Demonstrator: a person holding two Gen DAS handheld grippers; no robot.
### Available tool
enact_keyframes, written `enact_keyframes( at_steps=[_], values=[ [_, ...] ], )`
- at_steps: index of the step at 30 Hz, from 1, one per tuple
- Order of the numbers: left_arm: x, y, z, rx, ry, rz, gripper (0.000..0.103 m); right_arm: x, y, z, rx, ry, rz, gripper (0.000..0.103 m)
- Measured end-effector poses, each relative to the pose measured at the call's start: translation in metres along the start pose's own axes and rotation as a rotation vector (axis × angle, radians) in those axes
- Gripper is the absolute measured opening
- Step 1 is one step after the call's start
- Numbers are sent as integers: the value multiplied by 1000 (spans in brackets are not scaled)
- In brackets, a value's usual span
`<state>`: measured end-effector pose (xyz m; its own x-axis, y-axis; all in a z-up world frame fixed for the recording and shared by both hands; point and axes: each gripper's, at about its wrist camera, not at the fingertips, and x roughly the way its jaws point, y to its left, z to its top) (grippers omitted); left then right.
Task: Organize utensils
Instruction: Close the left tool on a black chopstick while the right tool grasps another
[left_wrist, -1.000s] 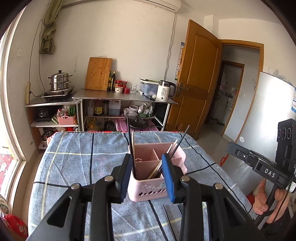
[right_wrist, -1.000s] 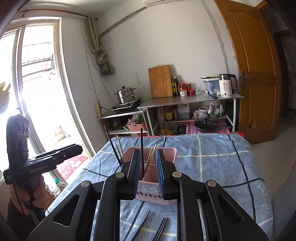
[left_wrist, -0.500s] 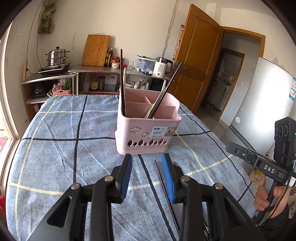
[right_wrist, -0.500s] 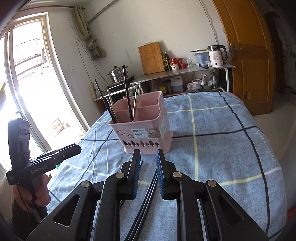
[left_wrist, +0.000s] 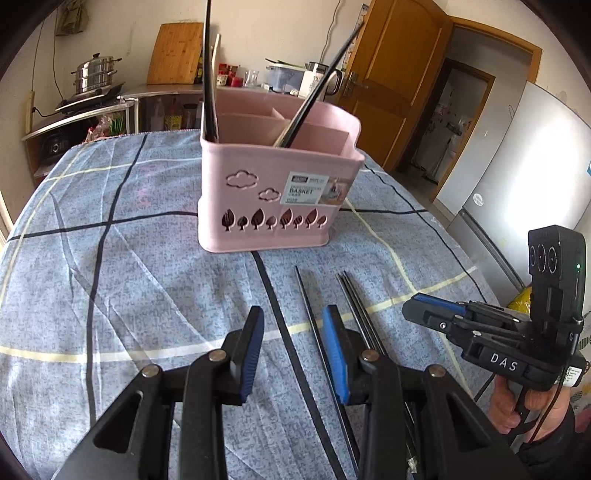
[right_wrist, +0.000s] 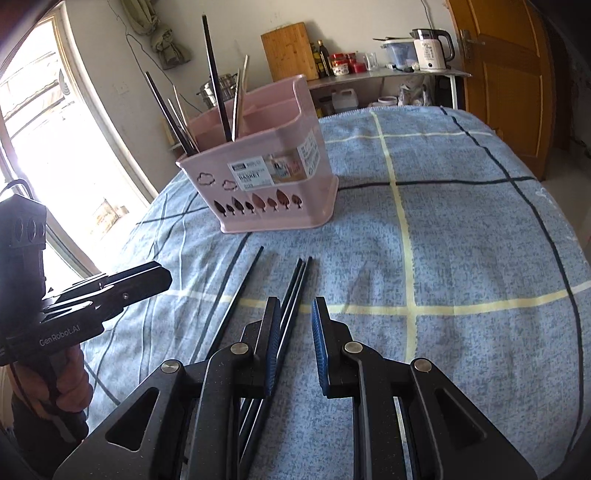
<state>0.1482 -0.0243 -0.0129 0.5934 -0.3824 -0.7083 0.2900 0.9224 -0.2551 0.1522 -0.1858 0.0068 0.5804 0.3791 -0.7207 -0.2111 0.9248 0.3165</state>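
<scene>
A pink utensil basket (left_wrist: 273, 184) stands on the blue checked cloth, with several chopsticks upright in its compartments; it also shows in the right wrist view (right_wrist: 266, 177). Black chopsticks (left_wrist: 314, 306) lie loose on the cloth in front of it, also seen in the right wrist view (right_wrist: 291, 291). My left gripper (left_wrist: 293, 336) is open and empty, low over the cloth, its right finger beside a single chopstick. My right gripper (right_wrist: 293, 332) is open and empty, its left finger over the loose chopsticks.
The table's cloth (right_wrist: 443, 240) falls off at rounded edges on all sides. A metal shelf with a kettle (right_wrist: 430, 55), bottles and a cutting board stands behind. A wooden door (left_wrist: 388, 81) and a fridge (left_wrist: 524, 162) are at the right.
Both grippers have dropped from above the basket and drawn back to the loose chopsticks on the cloth. The basket now stands farther ahead of both.
</scene>
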Motion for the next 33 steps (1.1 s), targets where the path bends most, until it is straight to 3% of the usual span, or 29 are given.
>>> enact_keyframes(
  at_steps=[13, 30, 33],
  values=[
    [51, -17, 1, 43, 111, 39, 35, 32, -1, -5, -7, 73, -27, 18],
    [52, -35, -8, 138, 106, 131, 35, 33, 14, -7, -97, 89, -126, 17],
    [48, -26, -8, 130, 111, 135, 24, 30, 10, -7, -99, 94, -137, 17]
  ],
)
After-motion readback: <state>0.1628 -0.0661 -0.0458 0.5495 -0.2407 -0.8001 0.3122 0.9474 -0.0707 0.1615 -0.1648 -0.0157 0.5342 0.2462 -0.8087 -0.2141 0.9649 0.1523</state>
